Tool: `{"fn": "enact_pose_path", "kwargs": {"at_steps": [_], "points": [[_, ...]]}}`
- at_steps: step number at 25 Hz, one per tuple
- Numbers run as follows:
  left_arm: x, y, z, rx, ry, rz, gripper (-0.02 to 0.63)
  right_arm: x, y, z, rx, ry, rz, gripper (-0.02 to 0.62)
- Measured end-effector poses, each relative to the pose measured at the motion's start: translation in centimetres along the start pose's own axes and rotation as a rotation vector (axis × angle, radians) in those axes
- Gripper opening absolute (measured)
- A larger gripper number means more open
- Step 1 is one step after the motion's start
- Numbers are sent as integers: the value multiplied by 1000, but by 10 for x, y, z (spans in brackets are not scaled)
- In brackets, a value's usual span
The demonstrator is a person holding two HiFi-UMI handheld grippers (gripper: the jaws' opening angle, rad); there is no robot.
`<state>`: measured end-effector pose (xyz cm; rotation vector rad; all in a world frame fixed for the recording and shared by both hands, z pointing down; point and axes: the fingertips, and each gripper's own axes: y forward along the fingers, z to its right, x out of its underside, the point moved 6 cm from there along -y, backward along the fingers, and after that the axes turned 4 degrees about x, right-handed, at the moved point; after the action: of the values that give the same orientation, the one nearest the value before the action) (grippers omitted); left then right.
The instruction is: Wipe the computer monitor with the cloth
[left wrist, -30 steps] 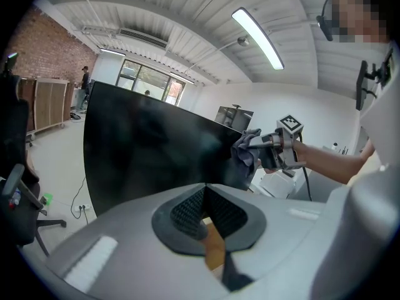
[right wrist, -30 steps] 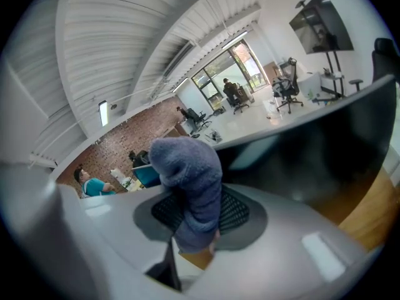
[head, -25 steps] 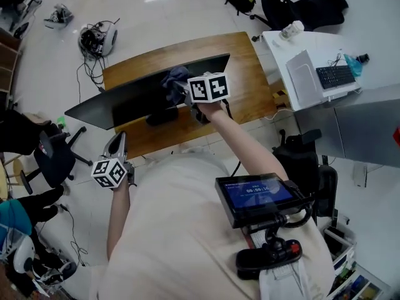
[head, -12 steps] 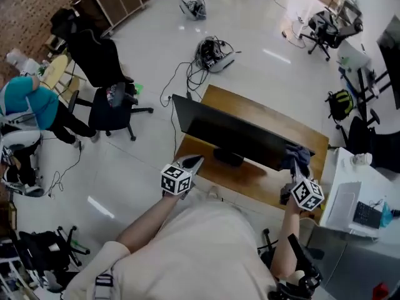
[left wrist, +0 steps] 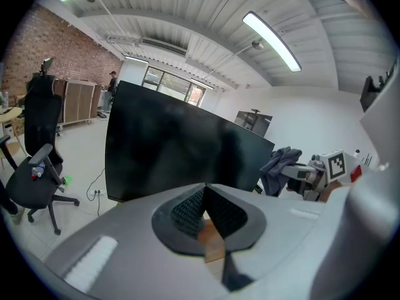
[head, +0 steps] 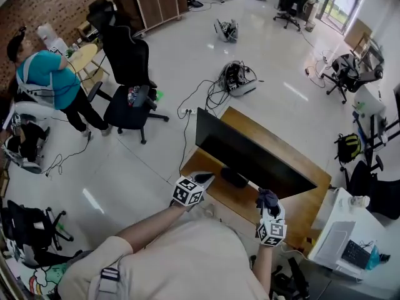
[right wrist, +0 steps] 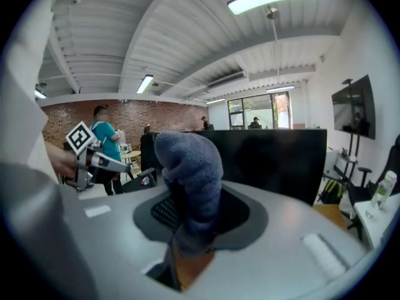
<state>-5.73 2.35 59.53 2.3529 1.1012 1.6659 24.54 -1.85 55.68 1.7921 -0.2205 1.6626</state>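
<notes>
Monitor (head: 250,155) stands upright on the table (head: 307,212). The cloth (head: 267,199) is low in front of the screen, right of the stand and apparently not touching, so no stroke is in contact, and how much has been wiped can't be judged. Right tool (head: 268,207) is clamped on the cloth, which bunches up past the jaws; left tool (head: 204,179) has its jaws together, empty, left of the stand.

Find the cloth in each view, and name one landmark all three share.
Head view: cloth lower right, held by the right gripper before the monitor.
Left gripper view: right of centre, beside the monitor's edge.
Right gripper view: dead centre, pinched in the fingers.
Shared landmark: the black monitor.
</notes>
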Motion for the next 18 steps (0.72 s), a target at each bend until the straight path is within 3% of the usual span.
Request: {"fn": "enact_pose_path", "kwargs": {"at_steps": [9,15,18], "points": [[18,0,14,15,1,-28,5,11,7,-24,-88,22,-14,110],[20,-2,16,26,-2,-39,5,18,16,-32,-131,164,-29,110],[21,-3,14,26,-4,-42,5,17,19,-39,-137,171,-30,110]]}}
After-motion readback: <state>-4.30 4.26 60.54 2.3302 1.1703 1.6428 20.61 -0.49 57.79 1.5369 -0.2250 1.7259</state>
